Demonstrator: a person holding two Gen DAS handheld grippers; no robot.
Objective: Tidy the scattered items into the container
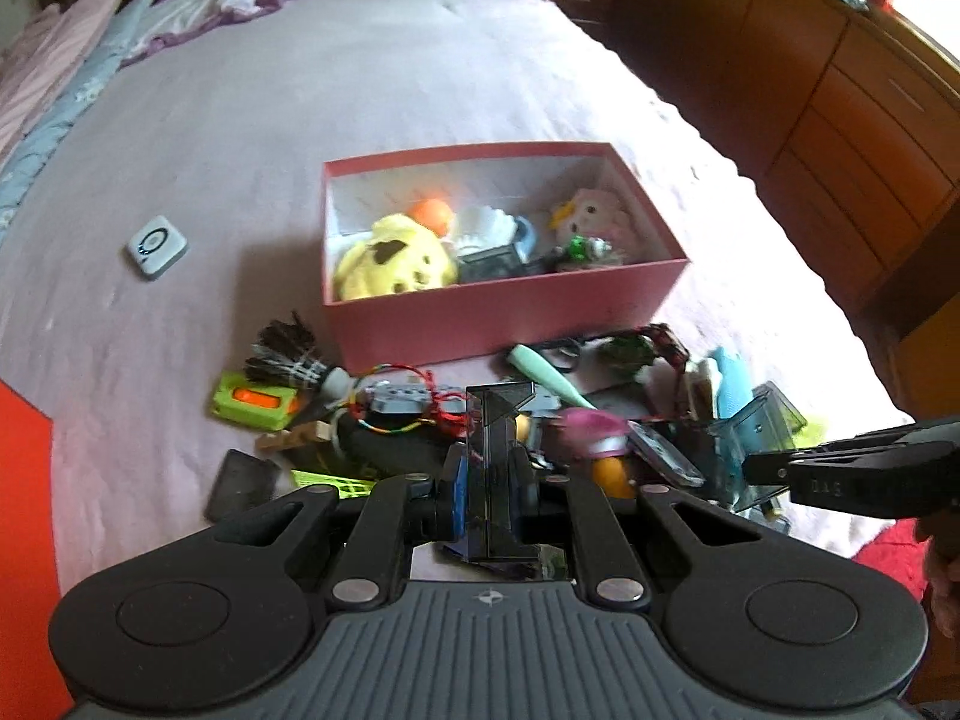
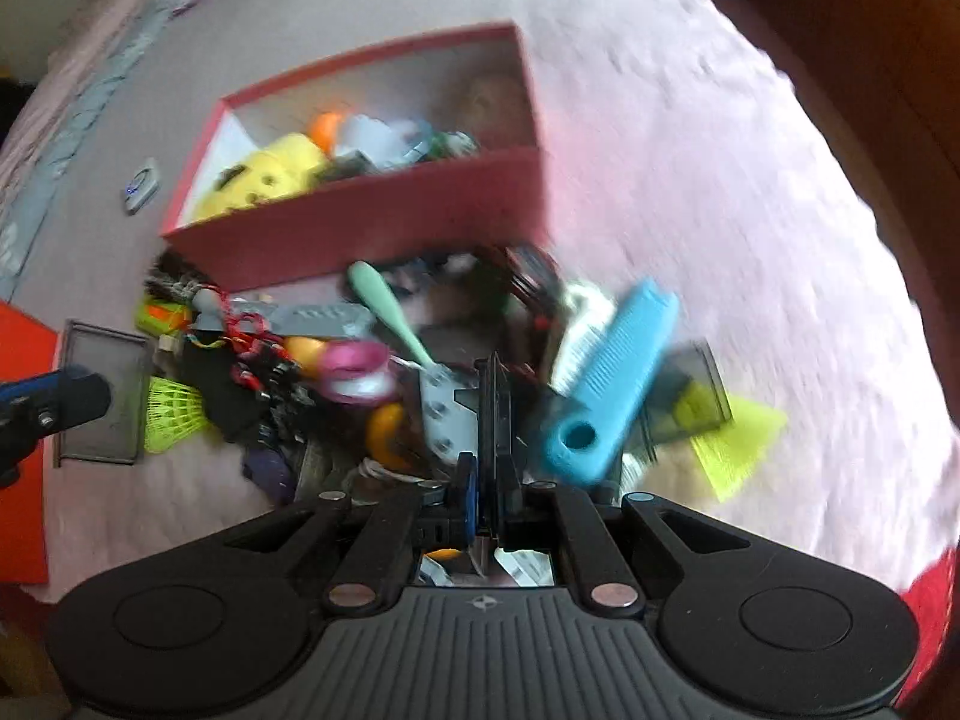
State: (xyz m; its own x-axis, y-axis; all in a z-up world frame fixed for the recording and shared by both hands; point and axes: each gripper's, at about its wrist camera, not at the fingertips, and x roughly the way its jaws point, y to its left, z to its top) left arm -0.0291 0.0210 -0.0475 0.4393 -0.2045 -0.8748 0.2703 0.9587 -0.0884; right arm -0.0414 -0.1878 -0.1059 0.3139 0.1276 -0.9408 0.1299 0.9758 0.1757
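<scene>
A pink box (image 1: 498,312) stands on the bed and holds a yellow plush (image 1: 396,261), an orange ball (image 1: 432,213), a pink plush (image 1: 594,219) and other items. It also shows in the right wrist view (image 2: 384,210). A pile of scattered small items (image 1: 480,414) lies in front of it. My left gripper (image 1: 498,414) is shut with nothing visible between the fingers, above the pile. My right gripper (image 2: 495,384) is shut; a blue comb (image 2: 612,384) is just right of it, blurred, and I cannot tell whether it is held.
A white square device (image 1: 157,247) lies on the bed left of the box. A green-orange toy (image 1: 255,401), a feathered shuttlecock (image 1: 288,354), a mint spoon (image 2: 390,312), a clear teal case (image 1: 762,438) lie in the pile. Wooden drawers (image 1: 840,120) stand right.
</scene>
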